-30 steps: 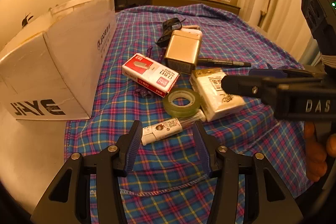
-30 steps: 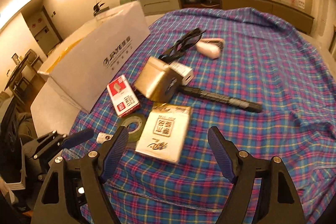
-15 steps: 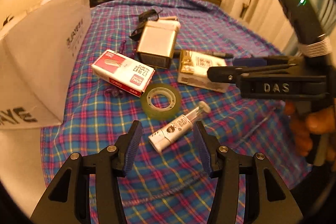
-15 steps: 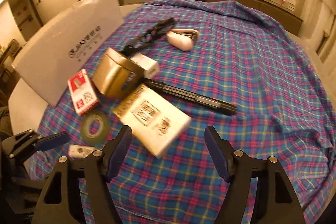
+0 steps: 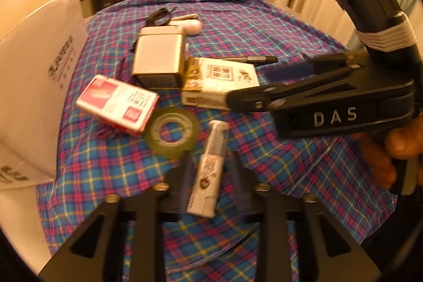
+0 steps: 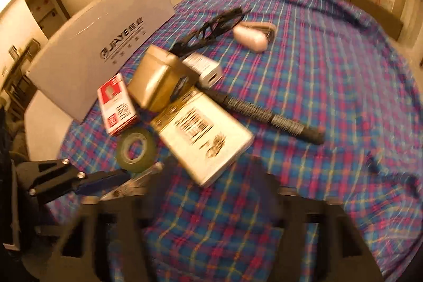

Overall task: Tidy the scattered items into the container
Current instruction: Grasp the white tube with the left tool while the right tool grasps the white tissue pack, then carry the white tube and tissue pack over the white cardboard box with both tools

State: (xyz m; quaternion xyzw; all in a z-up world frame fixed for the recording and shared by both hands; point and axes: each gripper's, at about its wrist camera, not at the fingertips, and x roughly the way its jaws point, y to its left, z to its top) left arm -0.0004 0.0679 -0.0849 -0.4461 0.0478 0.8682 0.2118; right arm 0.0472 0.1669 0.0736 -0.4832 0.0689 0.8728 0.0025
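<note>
A small white tube [image 5: 211, 168] lies on the plaid cloth between the fingers of my left gripper [image 5: 210, 168]. Its jaws are closing, with thin gaps still showing either side of the tube. My right gripper [image 6: 214, 176] is open and motion-blurred, its fingers straddling the near corner of a white printed packet [image 6: 203, 131]. In the left wrist view the right gripper [image 5: 253, 86] reaches over that packet [image 5: 222, 81]. The white cardboard box [image 5: 34, 97] stands at the left, its inside hidden.
A tape roll [image 5: 171, 131], a red-and-white staple box [image 5: 116, 102], a metal tin [image 5: 158, 60], a black marker [image 6: 267, 115], a white charger [image 6: 203, 69], sunglasses [image 6: 211, 28] and a white case [image 6: 251, 37] lie scattered. The cloth hangs over the table's near edge.
My left gripper has moved forward over the tube, which now lies deep between narrower fingers. The right gripper has dropped closer to the white packet. Both views have blurred.
</note>
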